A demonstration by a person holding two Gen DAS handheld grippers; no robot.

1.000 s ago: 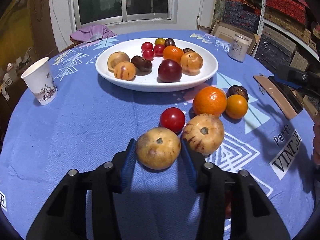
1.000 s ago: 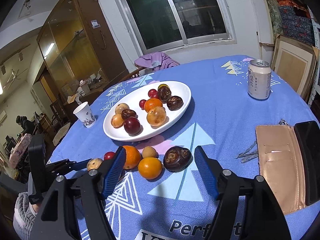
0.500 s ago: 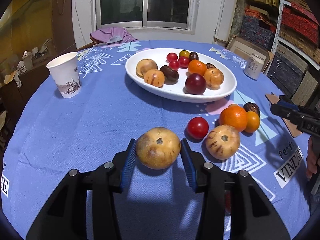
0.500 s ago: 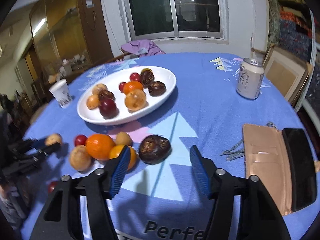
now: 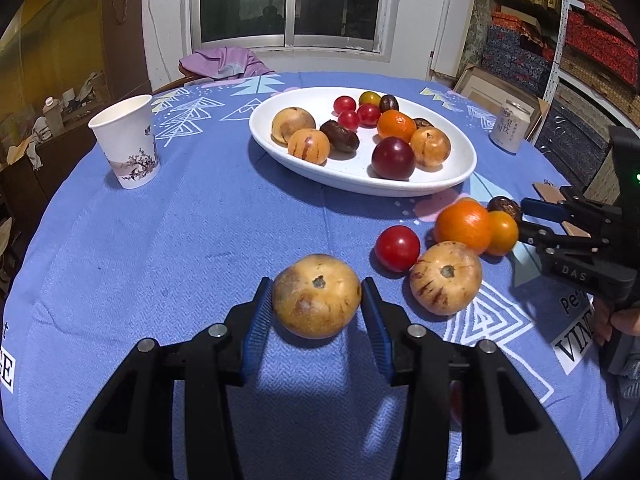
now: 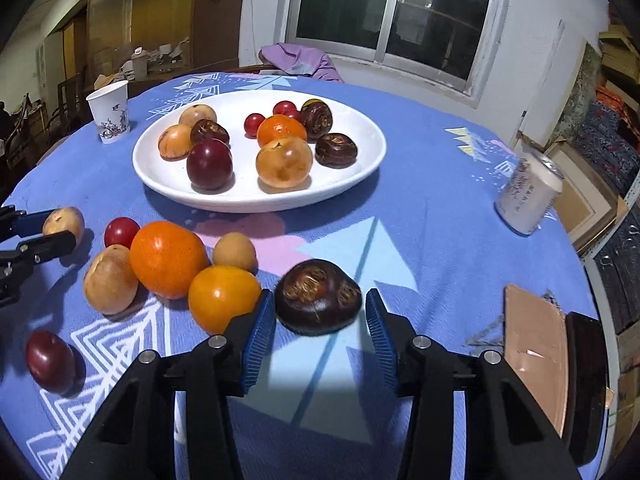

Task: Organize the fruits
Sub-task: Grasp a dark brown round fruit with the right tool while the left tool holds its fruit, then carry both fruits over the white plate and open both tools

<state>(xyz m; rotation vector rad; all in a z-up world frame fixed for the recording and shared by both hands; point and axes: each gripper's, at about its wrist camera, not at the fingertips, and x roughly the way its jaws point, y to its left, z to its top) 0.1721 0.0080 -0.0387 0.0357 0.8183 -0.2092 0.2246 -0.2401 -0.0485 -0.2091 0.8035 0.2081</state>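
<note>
Blue patterned cloth covers the round surface (image 6: 420, 208), with a window and stacked boxes behind. Dark brown fruit (image 6: 318, 296) lies on the cloth directly ahead of the right tool (image 6: 320, 328), between its blue pads and slightly wider than tall across the gap. The jaws have just been closing around it; the left pad (image 6: 262, 332) looks about touching, while a sliver of cloth shows at the other side, so no grip is judged yet. An orange-yellow fruit (image 6: 222, 302) sits just beside that left pad. White plate (image 6: 248, 196), the likely destination, lies further ahead and to the left. Left tool (image 5: 316, 320) is clenched on a tan speckled fruit (image 5: 316, 296), with the plate ahead and to its right.
</note>
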